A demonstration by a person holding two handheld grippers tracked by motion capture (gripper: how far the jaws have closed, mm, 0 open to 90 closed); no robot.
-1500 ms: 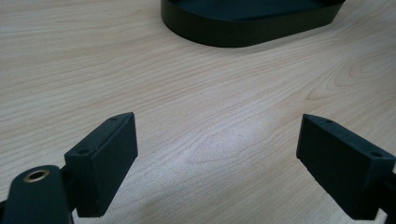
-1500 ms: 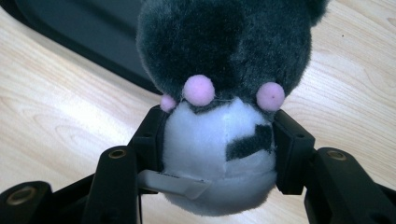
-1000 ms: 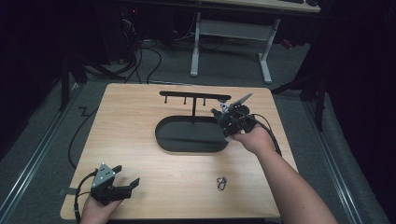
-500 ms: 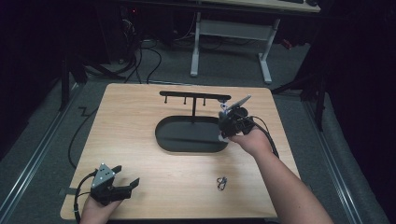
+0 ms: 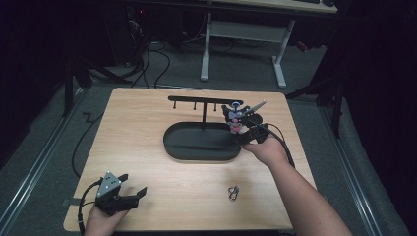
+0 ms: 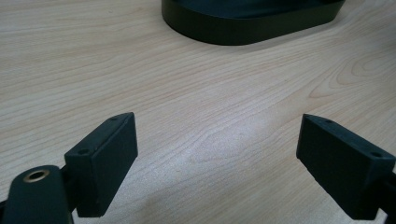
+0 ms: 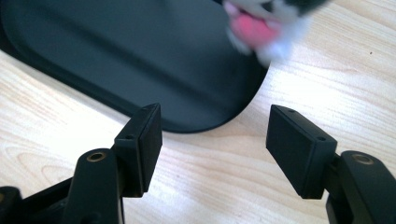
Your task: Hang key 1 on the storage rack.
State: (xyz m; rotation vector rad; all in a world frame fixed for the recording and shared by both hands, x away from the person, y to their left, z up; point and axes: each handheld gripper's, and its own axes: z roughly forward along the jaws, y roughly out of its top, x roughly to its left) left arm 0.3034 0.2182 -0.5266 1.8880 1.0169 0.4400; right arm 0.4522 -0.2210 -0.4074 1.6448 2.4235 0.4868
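The right gripper (image 7: 215,149) hovers with jaws spread wide and empty over the right end of the black oval stand base (image 5: 196,142). A small black, white and pink keychain charm (image 5: 236,118) hangs just beyond. The left gripper (image 5: 129,194), also wide open, rests near the wooden table (image 5: 147,118) front-left corner. A metal clasp (image 5: 233,192) lies apart.

Wood table (image 5: 147,128); small metal clip (image 5: 233,192) lying near front edge; white desk frame (image 5: 243,34) behind.
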